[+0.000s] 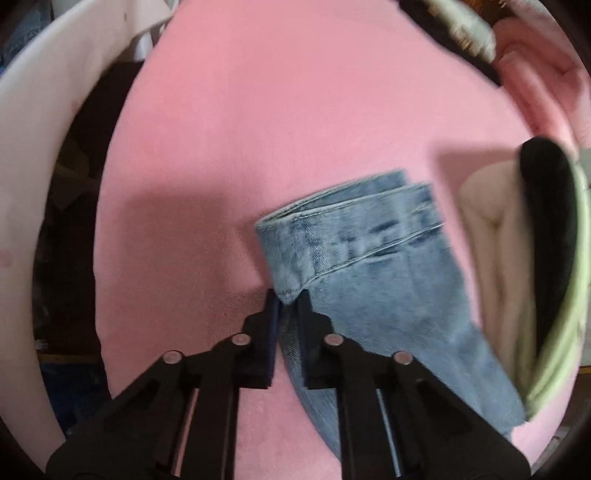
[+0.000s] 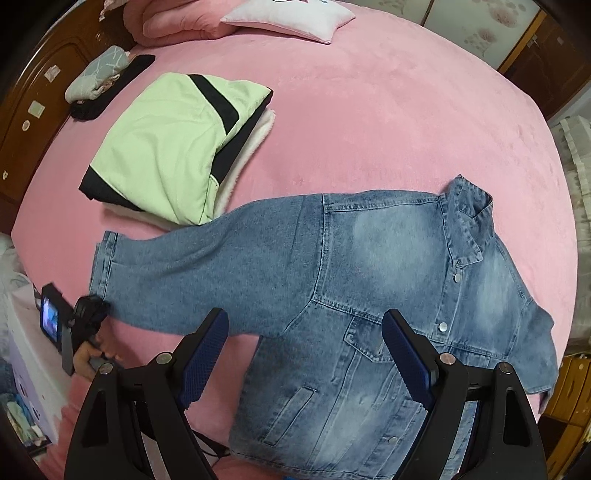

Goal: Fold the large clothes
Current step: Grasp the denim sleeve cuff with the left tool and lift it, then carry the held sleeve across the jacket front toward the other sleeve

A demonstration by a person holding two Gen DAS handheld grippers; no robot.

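Nearest in the left wrist view, the left gripper [image 1: 287, 301] is clenched on the cuff edge of the denim jacket [image 1: 373, 280], its two black fingers pinching the corner of the sleeve hem just above the pink bedspread [image 1: 280, 110]. In the right wrist view the right gripper [image 2: 304, 339] hangs released, its blue-padded fingers [image 2: 207, 347] spread wide above the jacket's chest pocket and lower front panel, apart from the cloth. The denim jacket [image 2: 332, 280] lies front-up on the pink bedspread [image 2: 388, 110], collar toward the right, snap buttons down the placket, one sleeve stretched out to the left where the left gripper [image 2: 90, 308] and the hand [image 2: 86, 360] under it meet the cuff; the small screen on that gripper is lit but nothing on it can be read. No brand tag or legible writing shows on the jacket. Just beyond the sleeve, and touching it, sits a folded light green garment with black bands [image 2: 166, 147], stacked on a white fleecy layer [image 2: 255, 140]. Farther back, near the wooden headboard [image 2: 33, 110] with small stickers too blurred to read, lie a grey patterned bundle [image 2: 99, 72] on a dark cloth, a rolled pink blanket [image 2: 173, 22] and a pale pink pillow [image 2: 291, 18] whose top print is cut off at the edge.
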